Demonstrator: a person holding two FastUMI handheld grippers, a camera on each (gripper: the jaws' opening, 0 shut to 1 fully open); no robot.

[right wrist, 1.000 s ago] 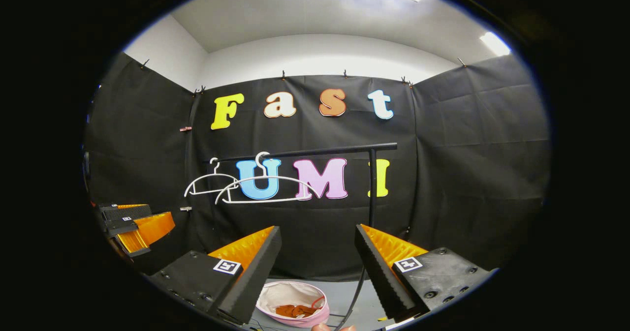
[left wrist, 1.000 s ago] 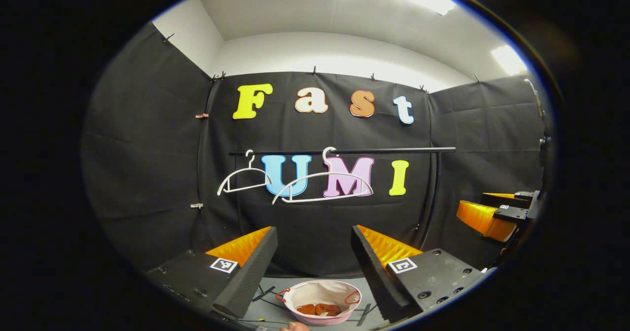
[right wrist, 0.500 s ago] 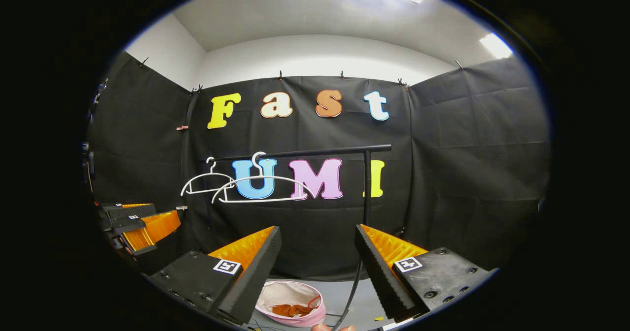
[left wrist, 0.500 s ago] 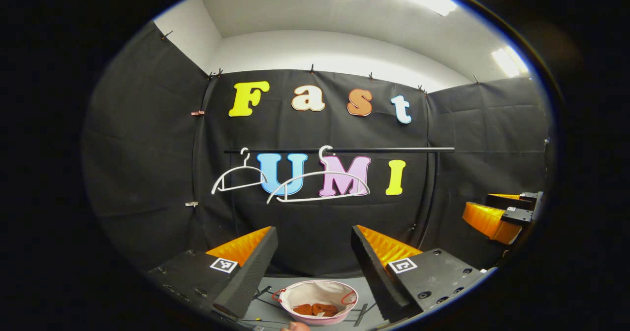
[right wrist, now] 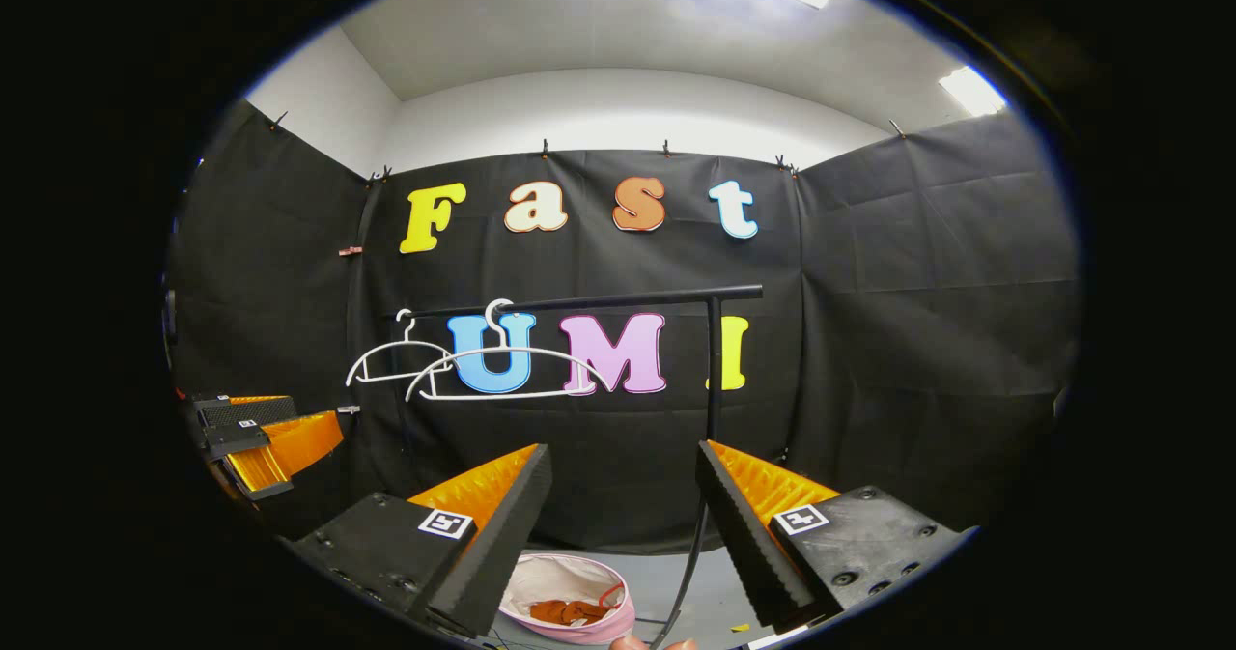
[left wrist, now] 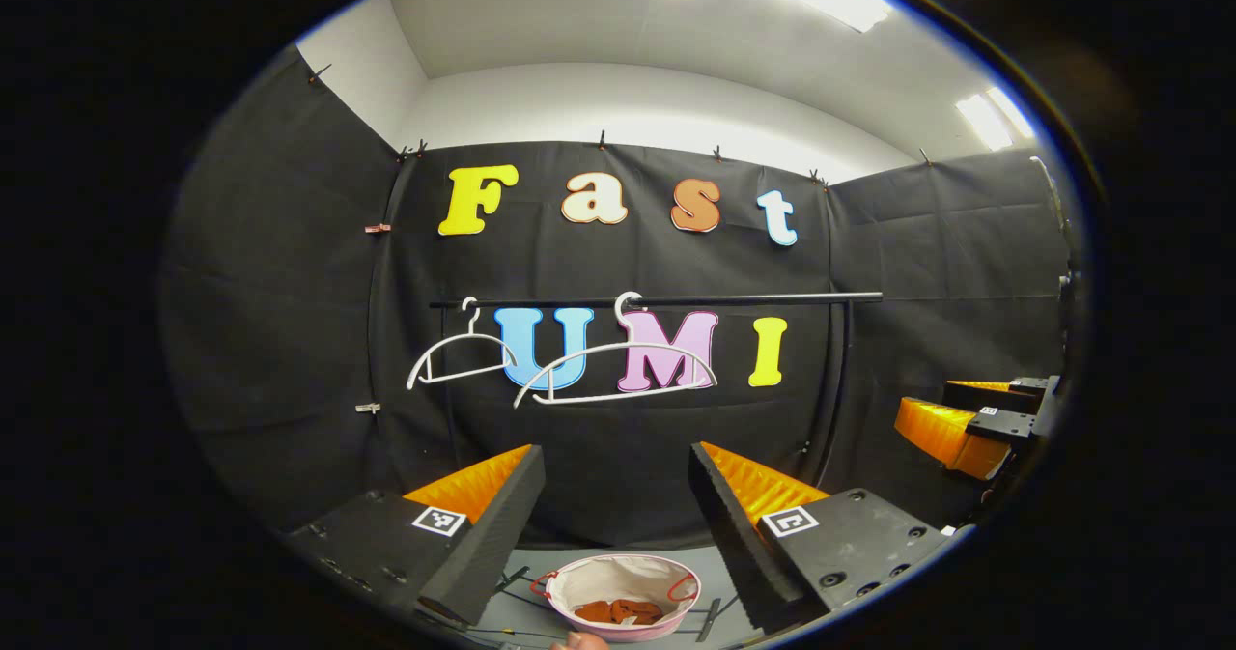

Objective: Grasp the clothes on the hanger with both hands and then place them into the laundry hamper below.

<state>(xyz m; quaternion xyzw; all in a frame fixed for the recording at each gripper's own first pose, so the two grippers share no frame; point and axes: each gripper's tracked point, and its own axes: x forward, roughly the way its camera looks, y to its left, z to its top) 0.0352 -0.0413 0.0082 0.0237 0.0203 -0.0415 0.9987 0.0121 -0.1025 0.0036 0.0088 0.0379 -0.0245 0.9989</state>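
Cloth walls (left wrist: 270,322) enclose the booth above a grey floor (right wrist: 666,582). Two bare hangers (left wrist: 618,365) hang on the rail (left wrist: 676,298). The hamper (left wrist: 623,597) below holds the orange clothes (left wrist: 618,611). Left gripper (left wrist: 613,495) and right gripper (right wrist: 623,495) are spread, empty; rail and hangers have drifted slightly leftward. Square markers are unreadable.

Pink hamper (left wrist: 624,629), orange-brown clothes (left wrist: 618,610)

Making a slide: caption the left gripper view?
Open left gripper faces two bare hangers; brown garment lies in hamper.
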